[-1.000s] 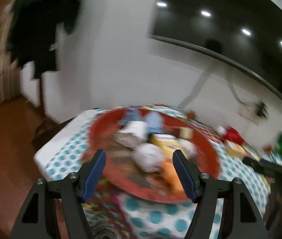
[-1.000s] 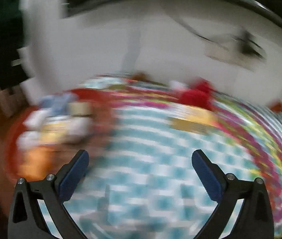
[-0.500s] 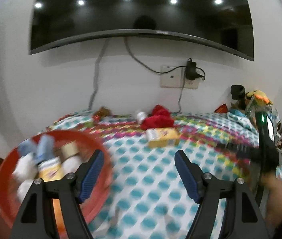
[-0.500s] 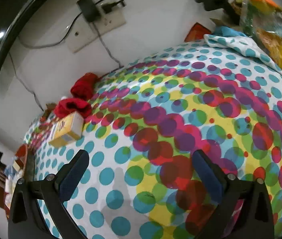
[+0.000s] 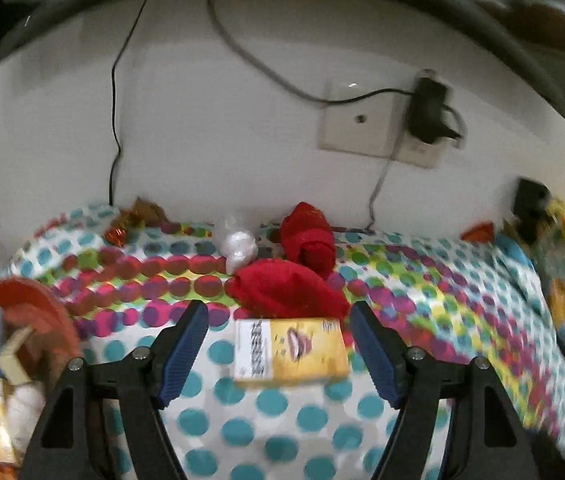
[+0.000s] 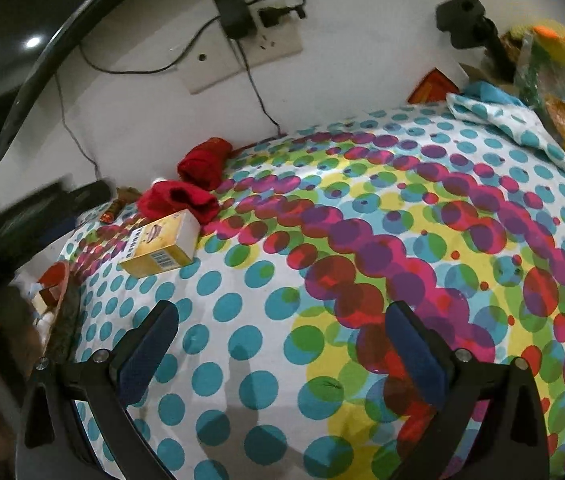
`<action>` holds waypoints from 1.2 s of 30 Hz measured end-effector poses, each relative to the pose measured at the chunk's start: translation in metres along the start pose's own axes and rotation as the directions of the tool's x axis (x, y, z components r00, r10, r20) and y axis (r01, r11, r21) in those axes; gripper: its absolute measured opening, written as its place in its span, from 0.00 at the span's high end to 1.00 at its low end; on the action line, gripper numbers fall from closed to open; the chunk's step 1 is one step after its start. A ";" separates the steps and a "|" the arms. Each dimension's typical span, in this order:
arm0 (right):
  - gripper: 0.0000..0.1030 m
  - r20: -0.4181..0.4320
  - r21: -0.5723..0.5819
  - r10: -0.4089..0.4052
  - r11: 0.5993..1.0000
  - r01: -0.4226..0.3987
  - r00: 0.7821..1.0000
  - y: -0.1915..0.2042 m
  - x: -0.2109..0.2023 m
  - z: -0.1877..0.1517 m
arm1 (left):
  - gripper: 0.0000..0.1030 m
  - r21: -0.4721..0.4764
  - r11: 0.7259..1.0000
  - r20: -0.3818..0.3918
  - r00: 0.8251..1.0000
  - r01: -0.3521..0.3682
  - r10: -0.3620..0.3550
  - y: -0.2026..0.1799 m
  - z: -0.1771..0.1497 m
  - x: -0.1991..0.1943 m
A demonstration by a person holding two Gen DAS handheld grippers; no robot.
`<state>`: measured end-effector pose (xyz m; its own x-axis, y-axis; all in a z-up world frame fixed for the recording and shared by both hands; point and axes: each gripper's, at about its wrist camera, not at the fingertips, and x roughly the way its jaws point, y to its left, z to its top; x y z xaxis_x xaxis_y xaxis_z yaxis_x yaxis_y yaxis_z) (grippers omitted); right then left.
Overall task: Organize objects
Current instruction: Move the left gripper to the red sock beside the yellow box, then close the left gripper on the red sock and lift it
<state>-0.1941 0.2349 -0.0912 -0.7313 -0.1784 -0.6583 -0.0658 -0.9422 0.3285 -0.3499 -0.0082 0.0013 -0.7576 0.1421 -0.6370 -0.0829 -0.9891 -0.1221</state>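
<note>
The dotted tablecloth (image 5: 242,432) runs back to a white wall, and the yellow box (image 5: 290,354) lies flat on it, framed by your spread, empty left gripper (image 5: 278,354) — red cloth (image 5: 282,288) touches its far edge. Come in low and square, close on the box sides only, then carry it to the red basket (image 5: 42,312) at left. Your right gripper (image 6: 282,354) hangs open too, over bare cloth.

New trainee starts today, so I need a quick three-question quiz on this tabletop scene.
1. True or false: the left gripper is shut on the yellow box.
2. What lies directly behind the yellow box: A) red cloth, B) white ball, C) red basket?
3. Fill in: the right gripper holds ____.

Key: 1 false, open, box lies between its fingers; 2 A; 3 nothing.
</note>
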 end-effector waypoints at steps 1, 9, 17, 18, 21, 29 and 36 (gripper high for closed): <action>0.00 0.001 -0.003 0.000 1.000 0.000 1.000 0.007 -0.001 0.006 | 0.27 -0.031 1.000 -0.009 1.000 0.001 -0.002 0.000 0.004 0.009; 0.00 0.020 -0.025 0.012 1.000 -0.012 1.000 0.030 -0.026 0.001 | 0.27 -0.099 0.991 -0.161 0.985 -0.087 0.070 -0.015 0.025 0.083; 0.00 0.023 -0.033 0.015 0.999 -0.014 1.000 0.032 -0.027 0.001 | 0.91 -0.116 0.993 -0.187 0.982 -0.009 -0.013 -0.013 0.026 0.085; 0.00 0.024 -0.032 0.012 0.999 -0.011 1.000 0.032 -0.027 0.001 | 0.91 -0.106 0.994 -0.163 0.986 0.004 -0.021 -0.015 0.026 0.075; 0.00 0.024 -0.026 0.008 1.000 -0.008 1.000 0.031 -0.027 0.001 | 0.91 -0.054 0.999 -0.096 0.995 0.007 -0.012 -0.023 0.028 0.049; 0.00 0.016 -0.021 -0.005 1.000 0.005 1.000 0.032 -0.025 0.002 | 0.91 0.063 0.998 0.042 0.999 -0.012 0.009 -0.028 0.035 -0.034; 0.00 0.008 -0.018 -0.008 1.000 0.008 1.000 0.030 -0.025 0.002 | 0.91 0.093 0.993 0.081 0.995 -0.072 0.064 0.002 0.032 -0.091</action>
<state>-0.1796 0.2115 -0.0634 -0.7365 -0.1686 -0.6551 -0.0595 -0.9485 0.3110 -0.3016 -0.0243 0.0838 -0.8115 0.0745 -0.5795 -0.0881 -0.9961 -0.0047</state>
